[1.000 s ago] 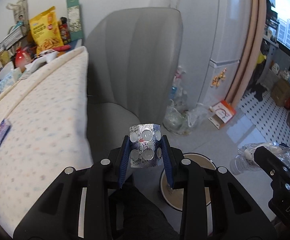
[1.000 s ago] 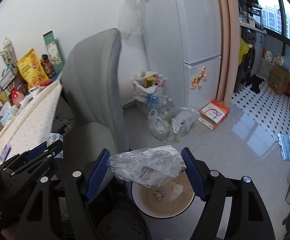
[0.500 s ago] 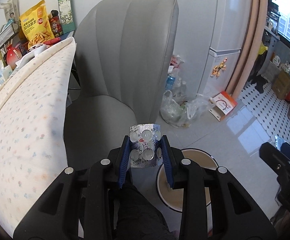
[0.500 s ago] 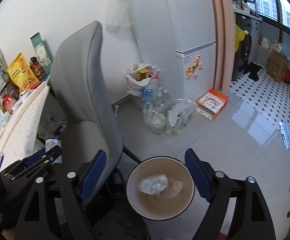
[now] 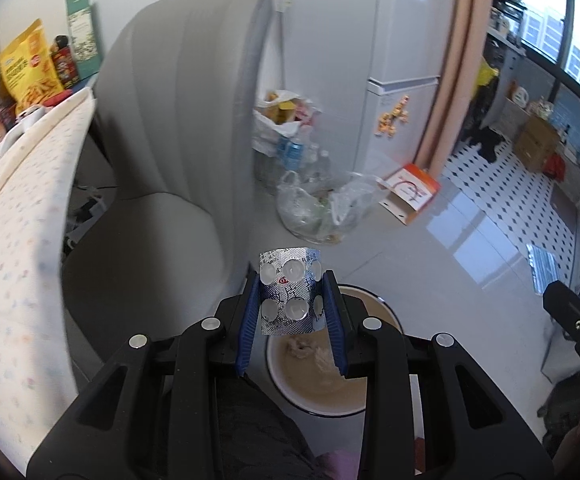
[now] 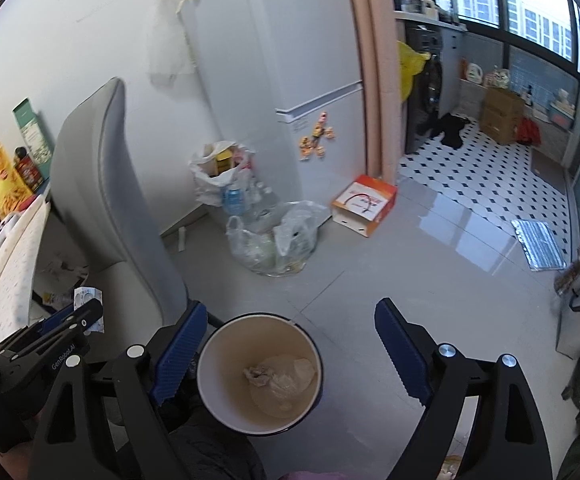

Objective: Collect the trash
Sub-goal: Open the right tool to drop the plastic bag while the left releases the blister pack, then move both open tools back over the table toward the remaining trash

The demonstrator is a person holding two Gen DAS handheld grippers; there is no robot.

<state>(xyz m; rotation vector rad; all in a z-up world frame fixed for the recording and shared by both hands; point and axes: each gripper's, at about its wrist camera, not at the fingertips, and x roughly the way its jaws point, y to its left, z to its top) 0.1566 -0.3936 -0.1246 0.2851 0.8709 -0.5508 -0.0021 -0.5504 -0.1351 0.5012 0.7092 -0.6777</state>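
Right wrist – bin holds wrapper

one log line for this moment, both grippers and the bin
left gripper: shut on blister pack, above bin | right gripper: jaws opening, nothing between them | bin: clear plastic wrap inside

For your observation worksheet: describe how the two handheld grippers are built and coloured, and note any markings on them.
Both the left gripper and right gripper have black angular frames with triangular cut-outs, round silver bolts and ribbed blue finger pads. White lettering runs along the left gripper's side in the right wrist view.
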